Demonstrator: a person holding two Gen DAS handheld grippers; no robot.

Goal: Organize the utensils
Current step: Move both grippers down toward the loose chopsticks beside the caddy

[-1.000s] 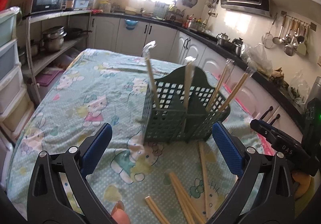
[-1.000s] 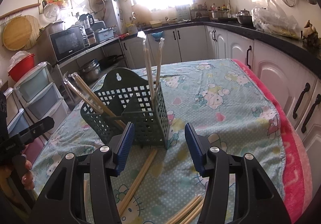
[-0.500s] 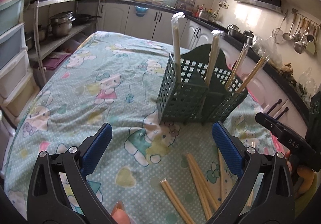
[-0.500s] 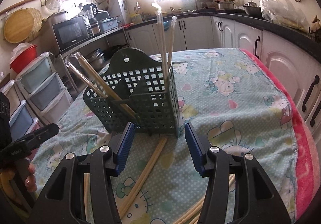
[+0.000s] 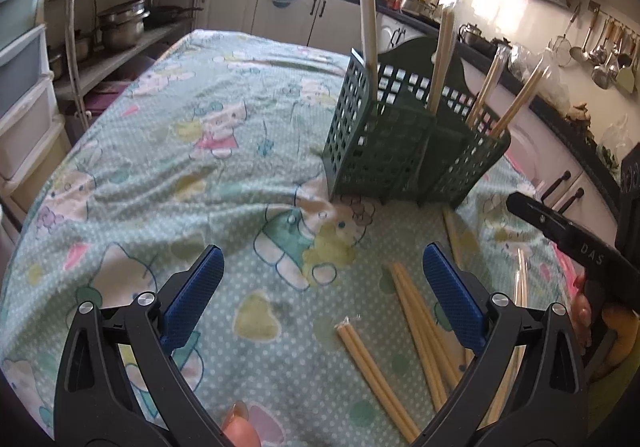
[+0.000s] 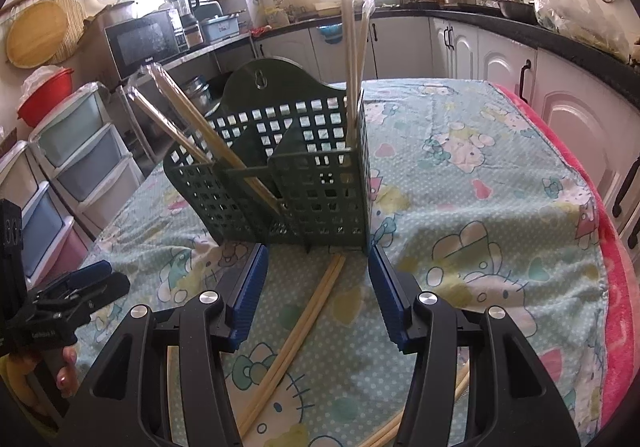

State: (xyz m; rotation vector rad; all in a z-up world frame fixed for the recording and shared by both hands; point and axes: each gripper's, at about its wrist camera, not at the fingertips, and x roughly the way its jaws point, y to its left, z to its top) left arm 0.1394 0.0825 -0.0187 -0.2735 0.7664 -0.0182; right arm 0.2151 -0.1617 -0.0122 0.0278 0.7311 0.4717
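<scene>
Both grippers now sit lower and closer to the cloth than a second ago, and the green holder fills more of each view; I read this as an approach to the next pick, with nothing yet lifted.

The left gripper has its jaws wide apart and empty. Ahead of it and slightly to its right stands the green utensil holder, with four wrapped chopstick pairs upright in it: two in the near compartment, two leaning in the far one. On the tablecloth, just inside and under its right finger, lie the loose wrapped chopstick pairs. I count three clearly there, with one more running toward the holder's foot and one clear-wrapped pair beyond the right finger, partly hidden.

The right gripper is about half open, holding nothing. Between its fingers, running from the holder's base back toward the camera, lies one loose pair; more ends show under the right finger, number unclear. The holder stands directly ahead, just beyond the fingertips.

So four pairs are stowed and roughly five remain on the cloth.
</scene>
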